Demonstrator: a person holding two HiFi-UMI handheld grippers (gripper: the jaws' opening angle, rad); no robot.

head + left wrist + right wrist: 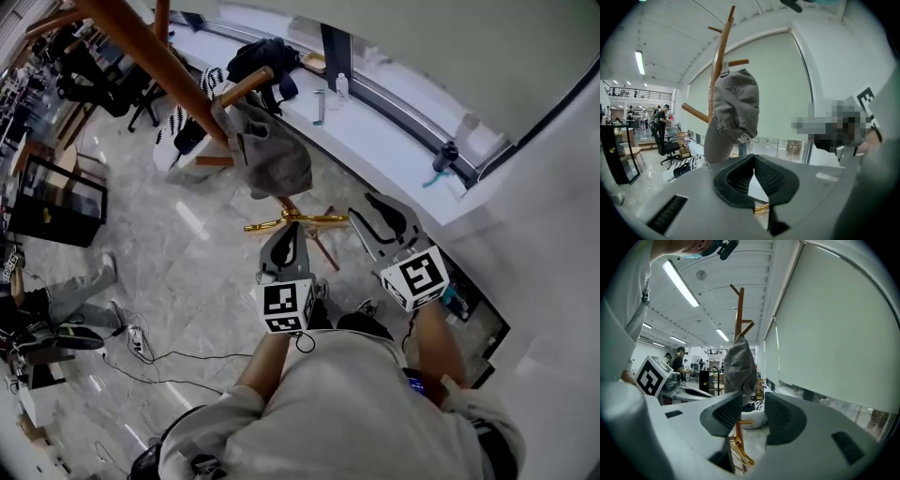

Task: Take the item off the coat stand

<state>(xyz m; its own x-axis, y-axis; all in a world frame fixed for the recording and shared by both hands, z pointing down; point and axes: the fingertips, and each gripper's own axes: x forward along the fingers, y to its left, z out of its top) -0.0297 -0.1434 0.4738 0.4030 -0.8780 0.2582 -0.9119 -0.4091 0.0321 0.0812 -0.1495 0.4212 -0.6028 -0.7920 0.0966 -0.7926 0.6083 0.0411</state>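
A grey cap (272,155) hangs on a peg of the wooden coat stand (141,42), whose gold base (295,222) rests on the marble floor. Both grippers are held below and short of the cap, not touching it. My left gripper (286,246) has its jaws closed tip to tip with nothing in them; in its own view the cap (733,108) hangs on the stand (721,42) above the left gripper (752,159). My right gripper (384,225) stands open and empty; in its view the cap (739,364) shows beyond the gap of the right gripper (753,401).
A white window ledge (375,131) runs behind the stand, with a black bag (262,56) and a bottle (342,86) on it. A striped bag (187,117) sits by the stand. A seated person's legs (75,291), floor cables (150,352) and a black cabinet (56,202) lie left.
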